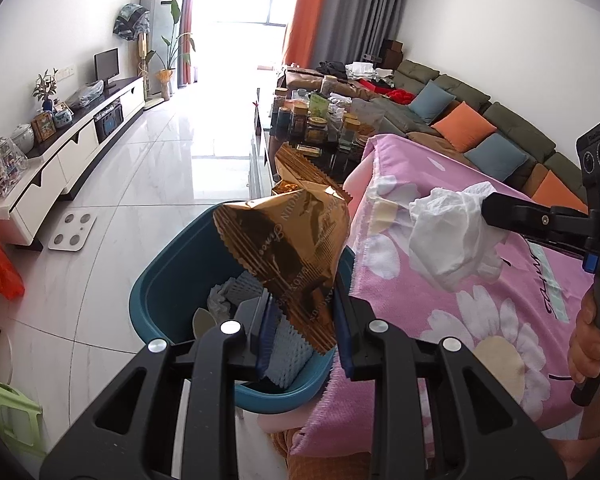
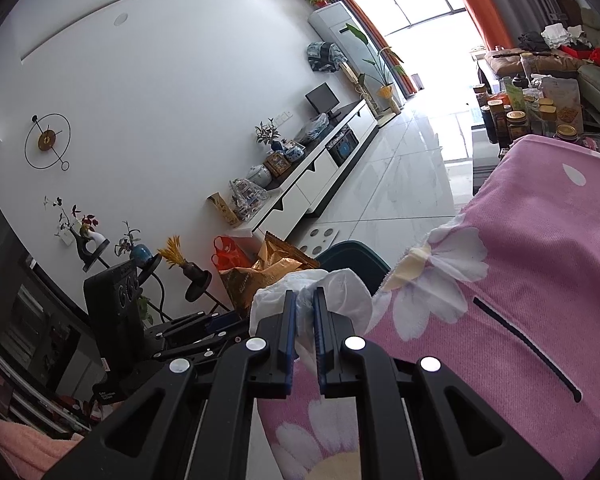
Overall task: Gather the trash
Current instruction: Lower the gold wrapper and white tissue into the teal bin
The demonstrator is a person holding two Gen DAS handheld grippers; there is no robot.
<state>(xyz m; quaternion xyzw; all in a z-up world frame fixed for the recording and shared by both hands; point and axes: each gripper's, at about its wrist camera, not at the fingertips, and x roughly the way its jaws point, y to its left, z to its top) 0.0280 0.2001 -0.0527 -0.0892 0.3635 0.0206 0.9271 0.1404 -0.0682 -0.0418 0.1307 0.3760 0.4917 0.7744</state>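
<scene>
My left gripper (image 1: 302, 336) pinches gold foil wrapper (image 1: 288, 248) by corner: light, crinkly, slippery. Right gripper (image 2: 303, 344) clamps crumpled tissue (image 2: 340, 292): soft, tears easily.

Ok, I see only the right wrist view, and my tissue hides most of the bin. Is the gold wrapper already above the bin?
Observer: Yes. In the left wrist view the gold wrapper stands between the pads of the left tongs, directly over the blue bin.
Operator: Is the bin full?
Observer: No. It holds white foam netting and a crumpled paper, and much of its inner wall is bare.
Operator: And where is my tissue against the bin?
Observer: The tissue in the right tongs is over the pink blanket, to the right of the bin, not above it.
</scene>
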